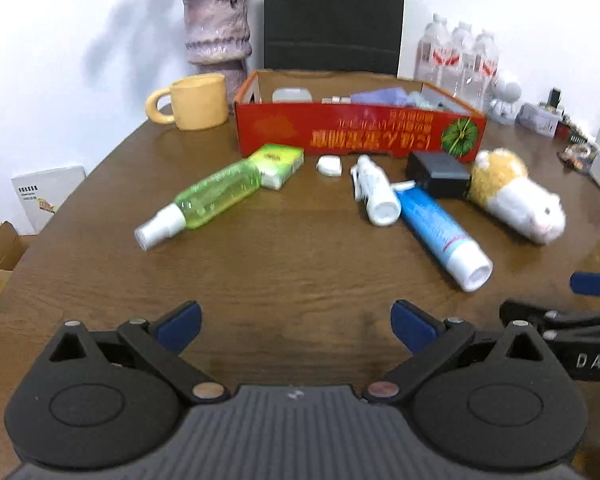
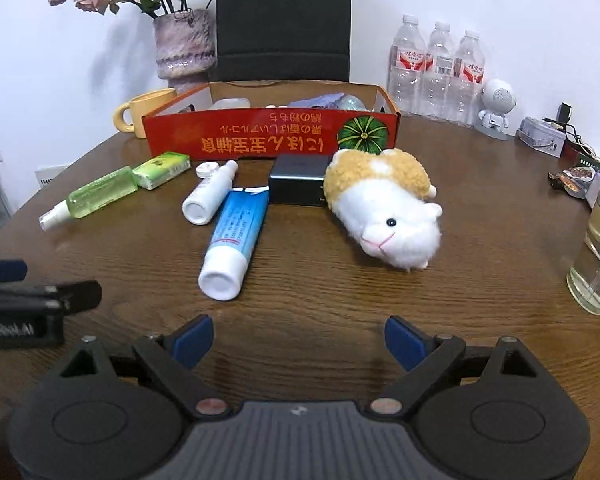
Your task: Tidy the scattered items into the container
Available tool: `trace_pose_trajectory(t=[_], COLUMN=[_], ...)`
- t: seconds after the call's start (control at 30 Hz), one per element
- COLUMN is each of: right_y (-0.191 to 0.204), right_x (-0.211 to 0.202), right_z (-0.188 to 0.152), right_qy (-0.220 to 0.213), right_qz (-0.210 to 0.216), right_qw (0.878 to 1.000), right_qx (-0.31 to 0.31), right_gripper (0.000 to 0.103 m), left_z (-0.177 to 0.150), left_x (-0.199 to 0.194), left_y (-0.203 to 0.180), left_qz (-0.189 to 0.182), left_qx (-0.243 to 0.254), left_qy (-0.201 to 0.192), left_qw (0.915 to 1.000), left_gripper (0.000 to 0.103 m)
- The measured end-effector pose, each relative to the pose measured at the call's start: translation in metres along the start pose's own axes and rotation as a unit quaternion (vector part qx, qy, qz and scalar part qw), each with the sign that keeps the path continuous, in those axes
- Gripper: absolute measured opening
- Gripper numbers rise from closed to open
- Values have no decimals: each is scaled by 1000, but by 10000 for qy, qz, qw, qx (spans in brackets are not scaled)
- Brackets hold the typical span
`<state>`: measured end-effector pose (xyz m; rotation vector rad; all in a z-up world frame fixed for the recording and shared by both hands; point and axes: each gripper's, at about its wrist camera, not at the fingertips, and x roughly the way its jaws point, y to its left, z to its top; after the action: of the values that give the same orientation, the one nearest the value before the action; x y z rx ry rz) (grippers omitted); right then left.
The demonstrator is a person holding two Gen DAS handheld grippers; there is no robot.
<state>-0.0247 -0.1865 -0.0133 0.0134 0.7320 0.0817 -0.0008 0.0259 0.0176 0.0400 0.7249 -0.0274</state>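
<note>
A red cardboard box stands at the table's far side with some items inside. In front of it lie a green spray bottle, a green packet, a small white cap, a white bottle, a blue tube, a black box and a plush hamster. My left gripper is open and empty above the near table. My right gripper is open and empty, short of the tube and hamster.
A yellow mug and a vase stand left of the box. Water bottles, a white robot figure, a tin and a glass of liquid stand on the right. The table is brown wood.
</note>
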Motion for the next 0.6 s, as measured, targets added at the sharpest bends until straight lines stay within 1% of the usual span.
trace_pose_trajectory(t=[0.1, 0.17, 0.43, 0.6], right_y=[0, 1, 3, 1], right_x=[4, 7, 10, 11], right_z=[-3, -5, -11, -13], right_qy=[-5, 12, -39, -107], right_qz=[-16, -124, -113, -157], right_qw=[10000, 9999, 9999, 9998], right_qx=[4, -18, 12, 40], right_gripper=[93, 93, 94, 98], left_z=[-5, -7, -14, -17], left_x=[1, 2, 8, 11], left_y=[-5, -7, -11, -14], left_qz=[-20, -45, -13, 39], left_qx=[97, 121, 126, 139], left_qy=[-101, -137, -86, -93], left_qw=[9999, 9998, 9999, 9999], left_gripper=[103, 103, 103, 103])
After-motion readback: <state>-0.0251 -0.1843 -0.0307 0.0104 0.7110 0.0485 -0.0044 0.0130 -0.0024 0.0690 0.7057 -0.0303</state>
